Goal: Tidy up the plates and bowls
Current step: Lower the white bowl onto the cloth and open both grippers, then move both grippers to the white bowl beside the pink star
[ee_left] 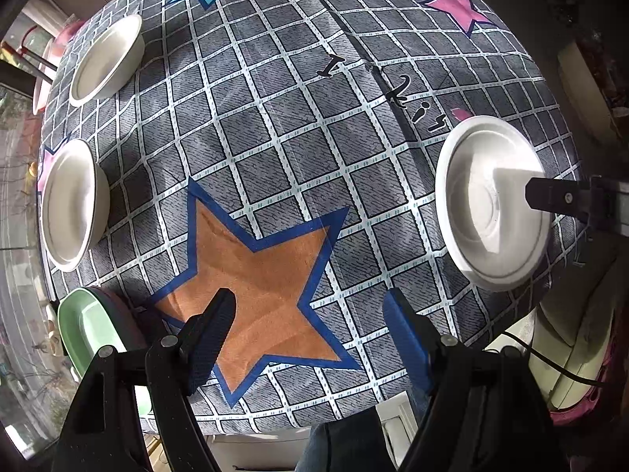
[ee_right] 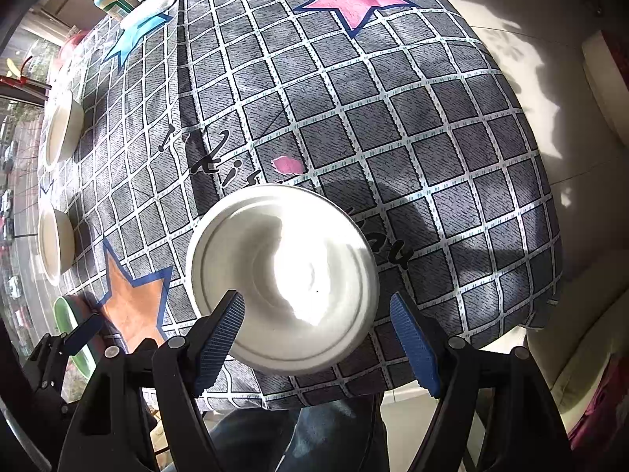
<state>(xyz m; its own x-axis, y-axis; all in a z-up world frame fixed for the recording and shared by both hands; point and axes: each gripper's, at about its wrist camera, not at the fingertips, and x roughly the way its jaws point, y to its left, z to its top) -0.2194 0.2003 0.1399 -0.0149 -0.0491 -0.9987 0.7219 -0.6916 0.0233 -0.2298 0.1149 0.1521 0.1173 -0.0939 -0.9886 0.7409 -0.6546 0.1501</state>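
We see both tools above the worktop (ee_left: 275, 126), which is draped in a grey checked cloth with coloured stars. Our left hand-held gripper (ee_left: 310, 314) hangs over the orange star (ee_left: 259, 275) with its jaws wide apart and nothing between them. Our right hand-held gripper (ee_right: 318, 318) is likewise spread wide and empty, above a white plate (ee_right: 281, 275) lying flat near the worktop's near edge. Two white bowls (ee_left: 74, 204) (ee_left: 108, 59) sit along the far left side, and a green dish (ee_left: 88, 330) rests at the left near corner.
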